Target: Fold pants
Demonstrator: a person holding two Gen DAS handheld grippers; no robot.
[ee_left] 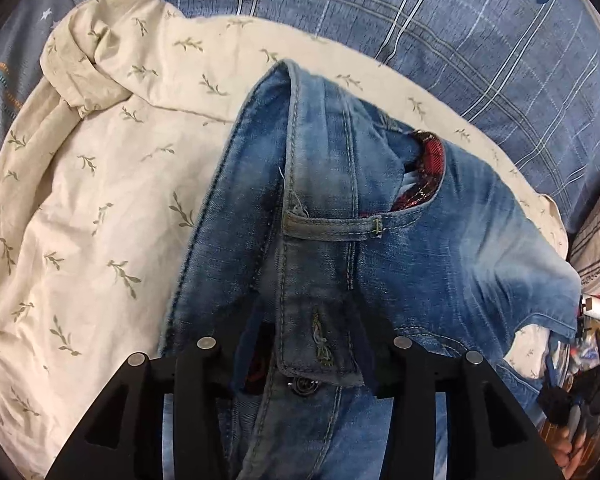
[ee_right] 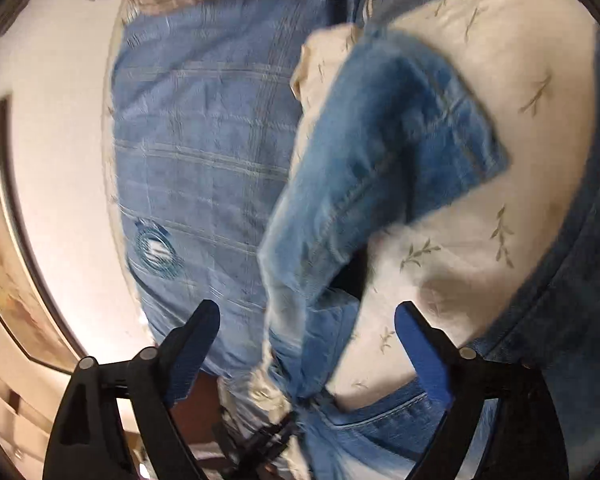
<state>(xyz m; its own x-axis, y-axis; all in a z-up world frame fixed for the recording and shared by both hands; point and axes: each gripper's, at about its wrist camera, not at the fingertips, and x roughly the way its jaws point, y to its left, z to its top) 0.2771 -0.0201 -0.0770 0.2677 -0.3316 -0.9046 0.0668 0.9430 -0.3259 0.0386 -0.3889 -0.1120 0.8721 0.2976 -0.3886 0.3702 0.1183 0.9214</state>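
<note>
Jeans (ee_left: pixel 380 240) on a cream sheet (ee_left: pixel 100 200).
Left gripper (ee_left: pixel 304 364) clamps the waistband; right gripper (ee_right: pixel 308 328) gapes wide around a loose leg.

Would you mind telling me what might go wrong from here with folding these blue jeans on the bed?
1. The left gripper has only the bunched waistband of the faded blue denim jeans between its fingers; that fabric could slip out.
2. The right gripper stands wide open around a frayed leg hem, so the leg may flop unevenly.
3. The cream leaf-print sheet underneath is rumpled and could get dragged along.
</note>
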